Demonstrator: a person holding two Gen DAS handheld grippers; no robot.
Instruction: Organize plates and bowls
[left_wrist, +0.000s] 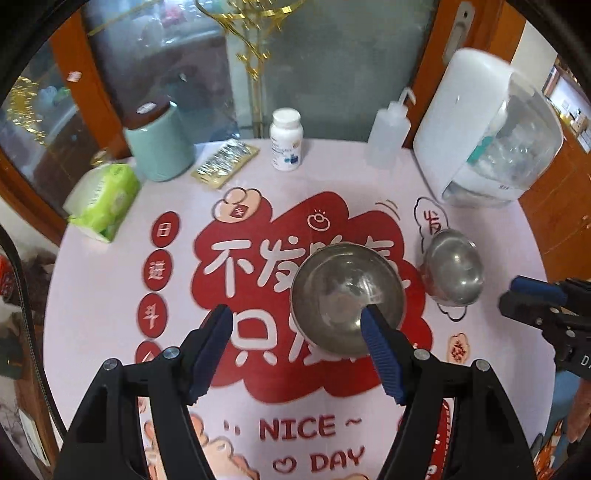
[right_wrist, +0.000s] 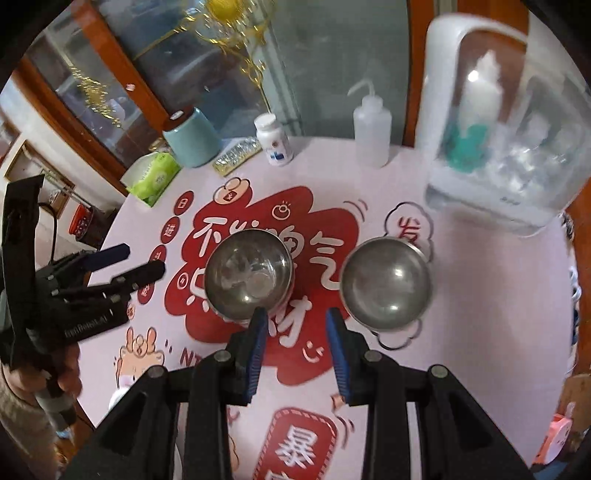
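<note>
Two steel bowls stand upright and apart on the round table. In the left wrist view the nearer bowl (left_wrist: 345, 297) lies just ahead of my open left gripper (left_wrist: 297, 314), whose right fingertip overlaps its rim; the second bowl (left_wrist: 452, 267) is to its right. In the right wrist view my right gripper (right_wrist: 295, 315) is open and empty, hovering in front of the gap between the left bowl (right_wrist: 248, 280) and the right bowl (right_wrist: 386, 282). Each gripper shows at the other view's edge: the right gripper (left_wrist: 532, 291), the left gripper (right_wrist: 125, 262).
Along the table's back stand a green tissue pack (left_wrist: 103, 201), a teal canister (left_wrist: 160, 147), a foil packet (left_wrist: 225, 164), a white pill bottle (left_wrist: 286, 140), a squeeze bottle (left_wrist: 388, 133) and a large white appliance (left_wrist: 487, 136). The tablecloth (left_wrist: 110, 295) is pink with red print.
</note>
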